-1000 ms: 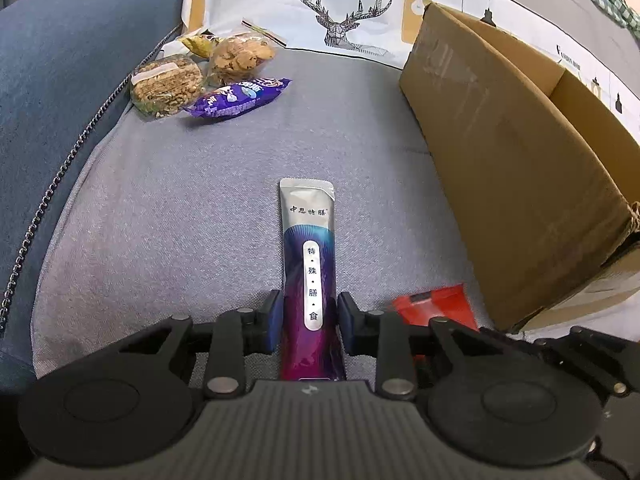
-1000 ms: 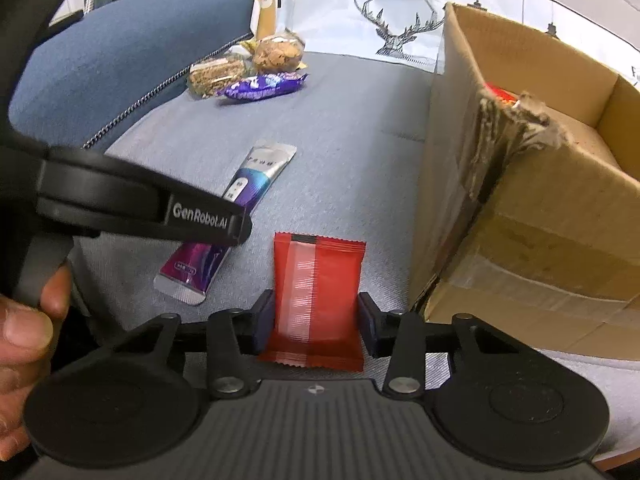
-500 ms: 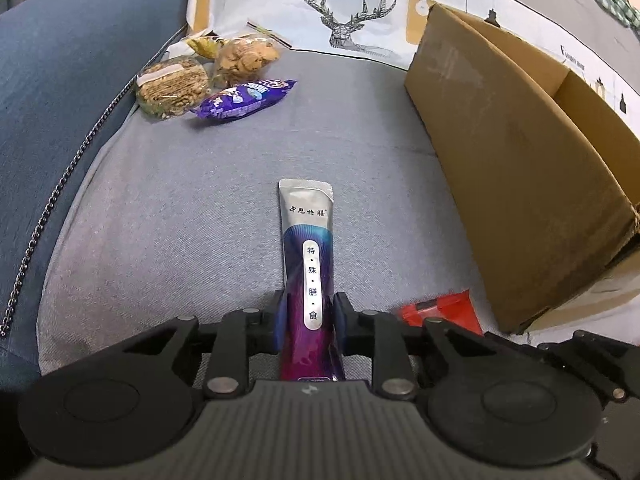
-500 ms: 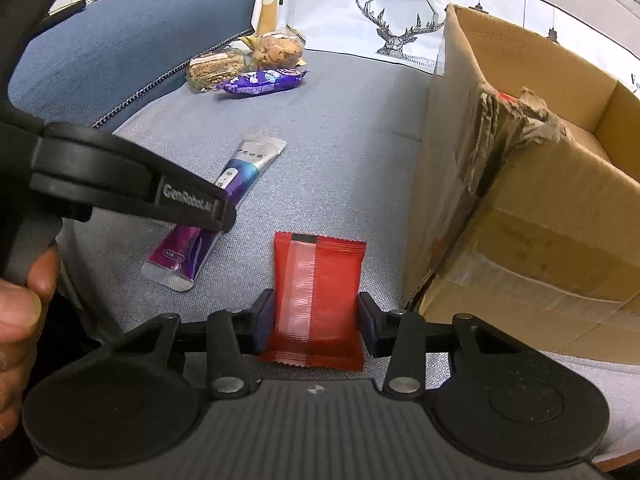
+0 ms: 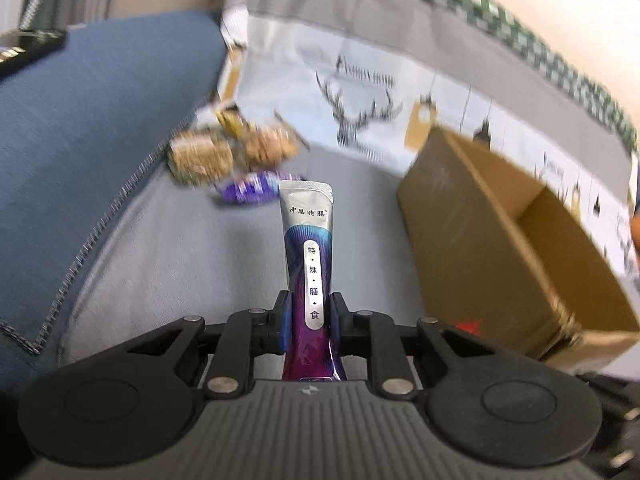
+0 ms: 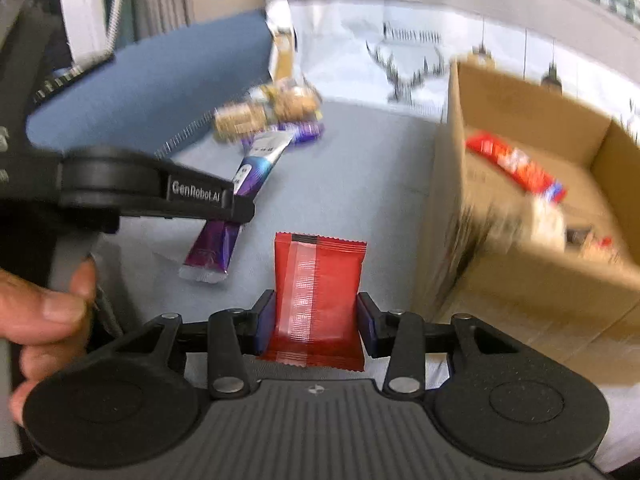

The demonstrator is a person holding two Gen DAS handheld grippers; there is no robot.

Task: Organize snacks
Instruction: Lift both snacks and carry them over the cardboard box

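Observation:
A long silver-and-purple sachet stands lifted off the grey sofa seat. My left gripper has its jaws closing on it, pads pressed to its lower part. The right wrist view shows the same sachet hanging slanted in the air. A red snack packet is raised off the seat with my right gripper shut on its sides. The open cardboard box stands just right of both grippers.
A blurred pile of biscuit packs and a purple wrapper lies at the seat's far left, by the blue armrest. A red bar and other snacks lie in the box. A hand holds the left gripper.
Both grippers have risen and tilted upward, each lifting its packet off the seat. The left jaws have narrowed on the sachet. The views are now motion-blurred.

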